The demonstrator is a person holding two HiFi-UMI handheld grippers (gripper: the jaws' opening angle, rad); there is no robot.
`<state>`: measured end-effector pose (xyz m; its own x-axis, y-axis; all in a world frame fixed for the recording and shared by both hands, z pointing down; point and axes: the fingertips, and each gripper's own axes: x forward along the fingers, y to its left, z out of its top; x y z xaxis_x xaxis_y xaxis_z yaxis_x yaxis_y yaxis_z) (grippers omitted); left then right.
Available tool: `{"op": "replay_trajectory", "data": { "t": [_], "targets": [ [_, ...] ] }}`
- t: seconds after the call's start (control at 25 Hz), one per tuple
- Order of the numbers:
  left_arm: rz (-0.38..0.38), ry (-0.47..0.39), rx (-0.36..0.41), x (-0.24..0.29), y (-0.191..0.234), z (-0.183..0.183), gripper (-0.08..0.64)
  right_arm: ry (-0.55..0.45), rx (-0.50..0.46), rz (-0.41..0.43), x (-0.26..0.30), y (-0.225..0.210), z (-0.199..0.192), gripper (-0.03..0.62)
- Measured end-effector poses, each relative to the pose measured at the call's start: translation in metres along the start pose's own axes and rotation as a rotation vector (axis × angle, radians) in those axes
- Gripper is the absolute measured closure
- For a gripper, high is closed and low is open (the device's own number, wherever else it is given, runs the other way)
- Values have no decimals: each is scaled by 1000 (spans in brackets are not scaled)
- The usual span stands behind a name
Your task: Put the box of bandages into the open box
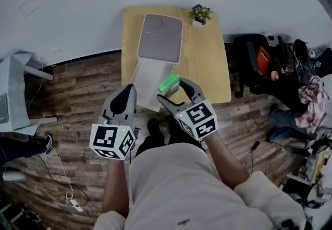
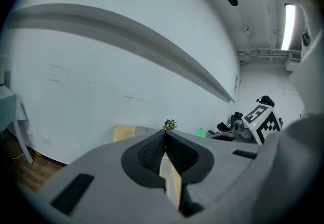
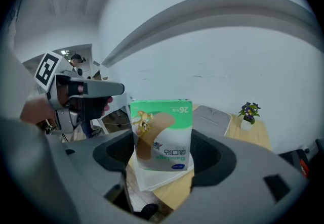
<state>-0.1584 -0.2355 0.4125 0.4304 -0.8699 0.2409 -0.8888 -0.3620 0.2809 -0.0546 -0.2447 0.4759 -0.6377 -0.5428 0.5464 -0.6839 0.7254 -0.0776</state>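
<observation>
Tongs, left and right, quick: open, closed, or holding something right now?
Left tongs: closed, nothing between them.
Right tongs: closed on the box of bandages.

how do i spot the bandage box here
Find the wooden table by the white wall, with the open white box on it. At the table's near edge the right gripper grips the box of bandages in its jaws: bright green against the white box, a plaster pictured on it.

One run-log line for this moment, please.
right hand-held gripper: shut on box of bandages | left hand-held gripper: shut, empty | open box: on table
</observation>
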Motion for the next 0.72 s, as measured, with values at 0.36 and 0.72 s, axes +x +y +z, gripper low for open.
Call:
{"op": "replay_trajectory", "data": {
  "t": [0.36, 0.72],
  "targets": [
    [25, 27, -30, 1, 18, -13, 558, 95, -88, 39, 52, 4, -34, 243],
    [53, 52, -48, 0, 30, -26, 558, 200, -150, 63, 90, 2, -66, 242]
  ]
}}
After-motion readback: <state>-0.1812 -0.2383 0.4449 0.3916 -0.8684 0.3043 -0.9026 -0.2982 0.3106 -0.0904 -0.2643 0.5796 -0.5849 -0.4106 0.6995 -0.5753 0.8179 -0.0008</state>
